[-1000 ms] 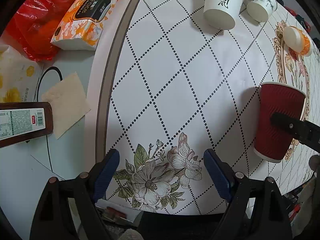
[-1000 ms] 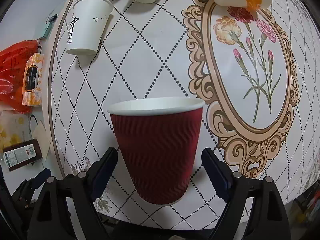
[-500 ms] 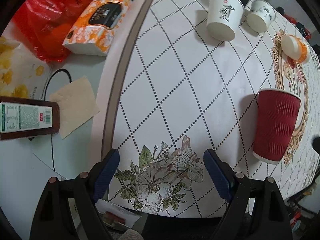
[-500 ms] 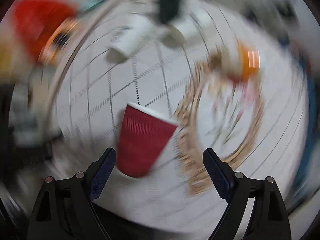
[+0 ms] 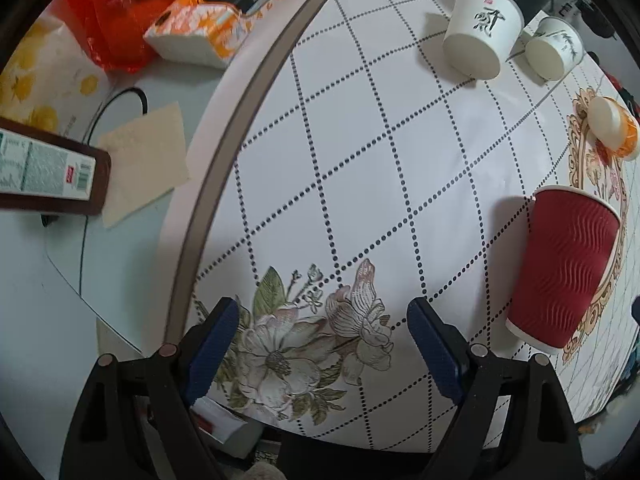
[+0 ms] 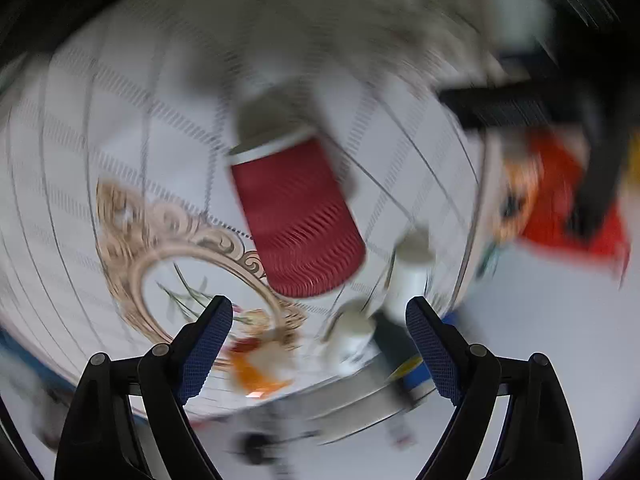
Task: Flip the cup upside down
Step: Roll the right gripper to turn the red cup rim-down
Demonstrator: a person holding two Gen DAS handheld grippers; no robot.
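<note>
Tablecloth (image 5: pixel 360 168) with dotted diamonds and flowers covers the round tabletop. Red ripple cup (image 5: pixel 560 272) stands upright near its right edge, touched by neither gripper. Two white cups (image 5: pixel 480 36) stand toward the far edge. Left gripper (image 5: pixel 322 344) gapes wide, holding nothing; right gripper (image 6: pixel 318 344), in a blurred view, likewise.
</note>
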